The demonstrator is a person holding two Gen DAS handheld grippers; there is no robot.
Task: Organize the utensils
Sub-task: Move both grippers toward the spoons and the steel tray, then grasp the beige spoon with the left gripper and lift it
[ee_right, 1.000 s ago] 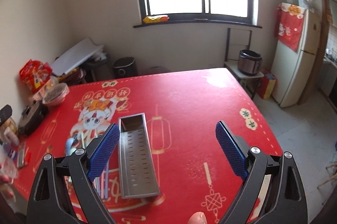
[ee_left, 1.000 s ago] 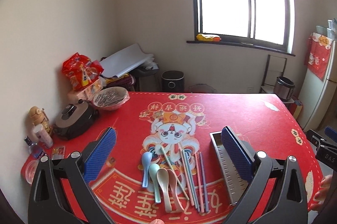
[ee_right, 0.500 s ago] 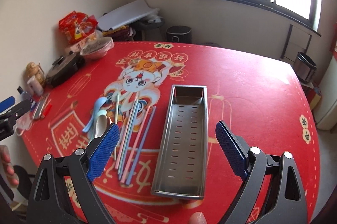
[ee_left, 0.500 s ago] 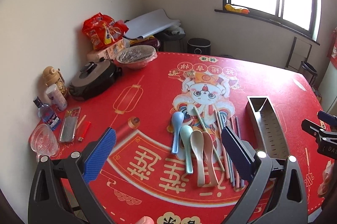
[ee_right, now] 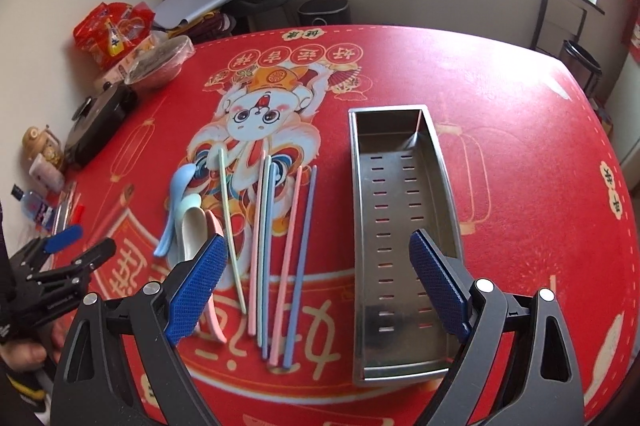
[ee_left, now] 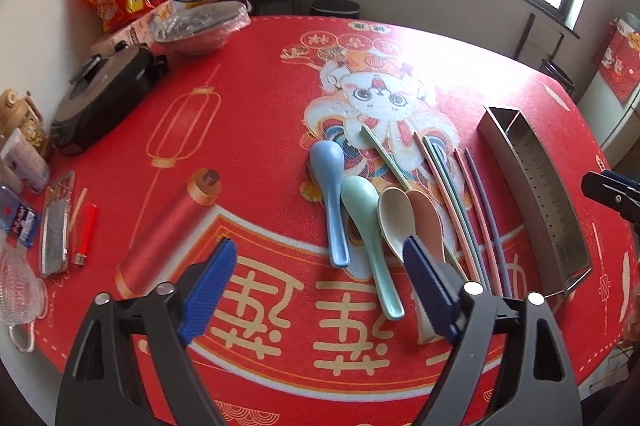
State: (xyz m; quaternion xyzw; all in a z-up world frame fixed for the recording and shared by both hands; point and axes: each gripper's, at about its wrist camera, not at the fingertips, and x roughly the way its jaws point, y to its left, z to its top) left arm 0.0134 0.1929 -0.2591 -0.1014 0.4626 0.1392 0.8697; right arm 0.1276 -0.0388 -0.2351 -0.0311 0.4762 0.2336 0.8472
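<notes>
My left tongs [ee_left: 316, 290] and right tongs [ee_right: 316, 278] gape empty. Only my right view shows inside the steel tray [ee_right: 400, 226], chopsticks [ee_right: 296, 250] beside it.

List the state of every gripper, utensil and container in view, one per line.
left gripper: open, holding nothing
right gripper: open, holding nothing
metal tray: lying flat, nothing inside
spoons: four, bowl up, side by side on the mat
chopsticks: loose on the mat, left of the tray
bowl: covered with plastic wrap
</notes>
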